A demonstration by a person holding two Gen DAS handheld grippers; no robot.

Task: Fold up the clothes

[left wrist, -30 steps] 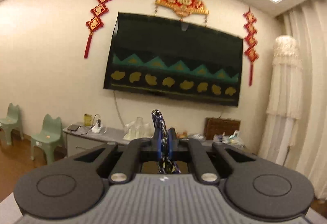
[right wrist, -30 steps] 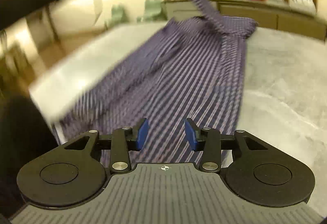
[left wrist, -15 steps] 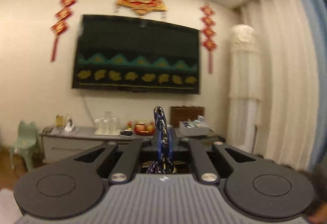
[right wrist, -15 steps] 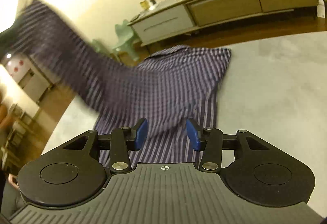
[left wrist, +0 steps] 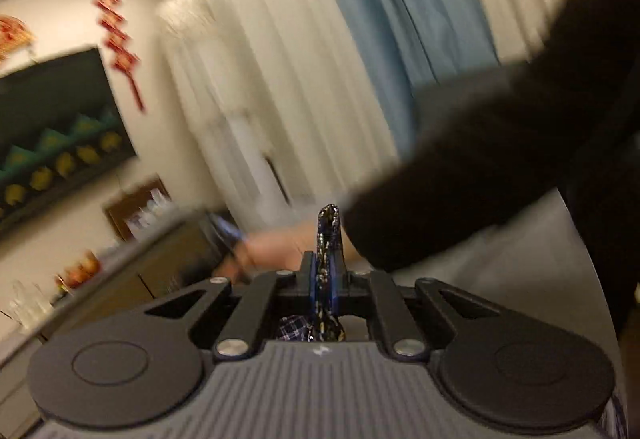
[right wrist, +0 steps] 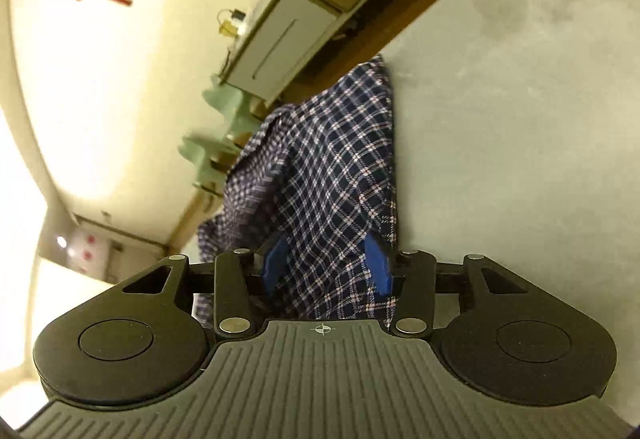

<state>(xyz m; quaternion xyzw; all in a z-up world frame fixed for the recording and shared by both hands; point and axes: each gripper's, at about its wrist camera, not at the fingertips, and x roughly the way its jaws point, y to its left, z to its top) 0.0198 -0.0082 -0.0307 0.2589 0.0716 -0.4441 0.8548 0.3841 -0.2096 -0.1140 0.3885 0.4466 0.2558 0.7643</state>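
The left gripper [left wrist: 326, 271] has its jaws clenched on a fold of the plaid shirt [right wrist: 336, 167], which lies draped on the grey worktop [right wrist: 520, 119] between the right gripper's [right wrist: 326, 267] released jaws

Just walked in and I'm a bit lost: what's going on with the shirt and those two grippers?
A person is folding a navy plaid shirt using a handheld gripper in each hand. The left gripper has its jaws shut on a pinched bit of the shirt's fabric, lifted up in the air. The right gripper is over the shirt body with its jaws open on either side of the cloth, not clamping it. The shirt lies partly bunched on the grey table, and a dark sleeve crosses the left view.
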